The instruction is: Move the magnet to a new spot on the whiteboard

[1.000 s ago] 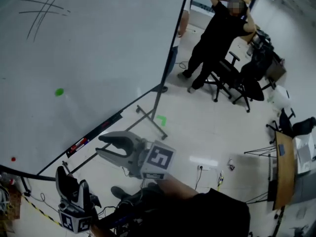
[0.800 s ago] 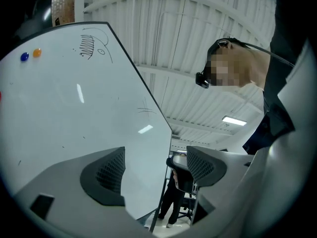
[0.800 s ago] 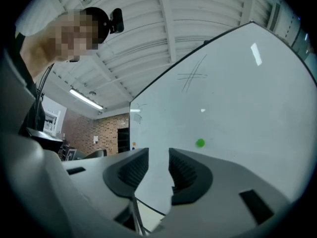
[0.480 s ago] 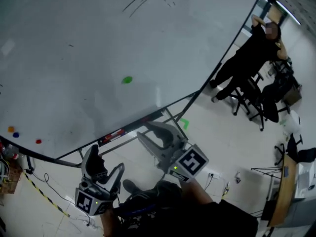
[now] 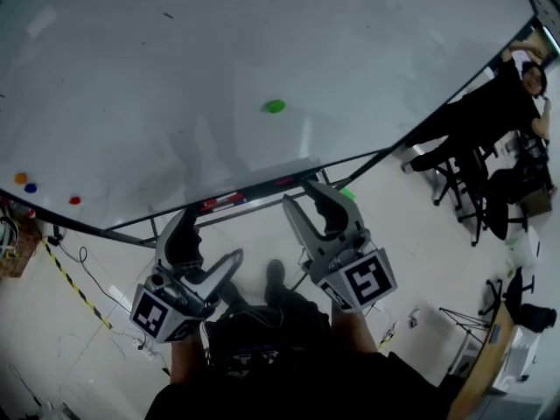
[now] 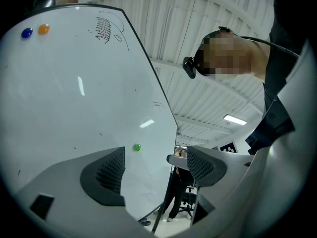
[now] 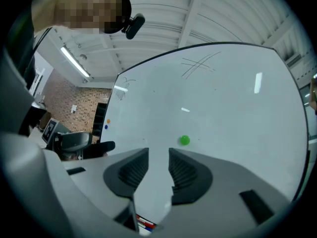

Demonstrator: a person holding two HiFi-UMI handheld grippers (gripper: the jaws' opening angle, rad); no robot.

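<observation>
we hold both grippers low in front of the whiteboard point(image 5: 175, 59). the green magnet point(image 5: 275, 106) sits on the board, above and between the two tools, touched by neither. the left gripper point(image 5: 210, 240) has its jaws wide apart with nothing between them. the right gripper point(image 5: 302, 198) shows a narrower gap, also empty. the pen strokes point(image 7: 200, 63) are crossed lines, not words. an orange magnet point(image 5: 20, 178), a blue magnet point(image 5: 31, 187) and a red magnet point(image 5: 75, 200) sit near the board's left edge.

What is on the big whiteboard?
On the whiteboard: a green magnet near the middle, and three small magnets by the left edge. Markers lie in the bottom tray; the right hand-held gripper covers part of it.
</observation>
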